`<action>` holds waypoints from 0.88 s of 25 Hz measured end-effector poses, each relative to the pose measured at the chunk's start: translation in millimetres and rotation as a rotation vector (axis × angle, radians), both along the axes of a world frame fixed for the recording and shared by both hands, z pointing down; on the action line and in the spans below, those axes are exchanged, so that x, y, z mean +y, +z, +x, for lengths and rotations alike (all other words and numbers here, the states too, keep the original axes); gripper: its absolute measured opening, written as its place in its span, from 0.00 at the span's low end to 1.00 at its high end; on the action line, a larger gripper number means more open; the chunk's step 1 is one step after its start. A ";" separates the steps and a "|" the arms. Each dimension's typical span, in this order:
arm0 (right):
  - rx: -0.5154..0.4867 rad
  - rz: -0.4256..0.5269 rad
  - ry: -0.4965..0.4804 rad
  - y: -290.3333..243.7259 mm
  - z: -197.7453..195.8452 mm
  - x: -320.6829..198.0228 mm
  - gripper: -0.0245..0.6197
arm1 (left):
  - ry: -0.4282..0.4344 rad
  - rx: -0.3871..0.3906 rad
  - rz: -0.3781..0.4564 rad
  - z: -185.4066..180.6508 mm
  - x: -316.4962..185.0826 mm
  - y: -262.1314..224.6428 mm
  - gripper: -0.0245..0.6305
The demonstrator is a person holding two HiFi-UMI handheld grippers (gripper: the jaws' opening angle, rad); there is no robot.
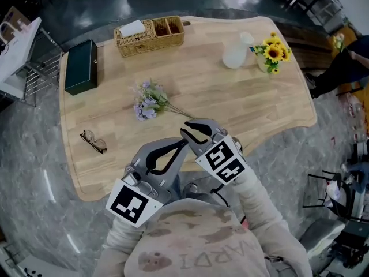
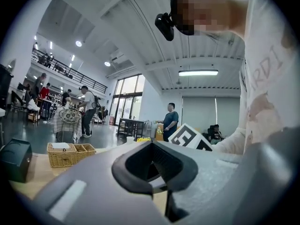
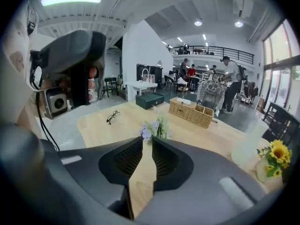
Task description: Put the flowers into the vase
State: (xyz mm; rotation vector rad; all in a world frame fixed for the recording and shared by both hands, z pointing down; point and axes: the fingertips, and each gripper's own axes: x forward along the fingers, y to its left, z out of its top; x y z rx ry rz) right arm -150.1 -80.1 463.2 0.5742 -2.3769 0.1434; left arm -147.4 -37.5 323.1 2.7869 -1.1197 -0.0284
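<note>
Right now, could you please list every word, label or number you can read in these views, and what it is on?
"ARDI": on the person's shirt, upside down in the head view; any letter before it is unclear.
Left marker cube and right marker cube: square patterns only, no words.
Green box and wicker basket: no readable print.

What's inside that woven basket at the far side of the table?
A white thing lies in the basket's biggest compartment. The two small compartments look dark; their walls hide whatever sits lower down.
</note>
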 end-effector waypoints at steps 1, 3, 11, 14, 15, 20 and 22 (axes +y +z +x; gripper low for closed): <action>0.027 -0.010 -0.007 9.5 -3.7 -6.5 0.18 | -0.001 0.005 -0.009 -4.7 -4.9 3.4 0.04; 0.074 -0.038 -0.022 27.9 -10.6 -17.4 0.20 | -0.004 0.013 -0.028 -13.7 -13.4 10.2 0.04; 0.238 -0.124 -0.078 86.0 -31.0 -50.3 0.26 | -0.016 0.037 -0.098 -44.5 -40.8 37.0 0.04; 0.294 -0.142 -0.106 105.7 -37.7 -60.1 0.28 | -0.016 0.048 -0.118 -53.4 -49.5 46.8 0.04; 0.317 -0.142 -0.113 112.1 -39.2 -63.9 0.29 | -0.018 0.052 -0.124 -56.3 -52.0 49.8 0.04; 0.421 -0.179 -0.149 140.8 -44.8 -75.3 0.30 | -0.026 0.078 -0.163 -68.7 -61.1 62.8 0.04; 0.456 -0.195 -0.163 150.9 -47.8 -78.0 0.30 | -0.031 0.089 -0.175 -74.1 -64.3 67.0 0.04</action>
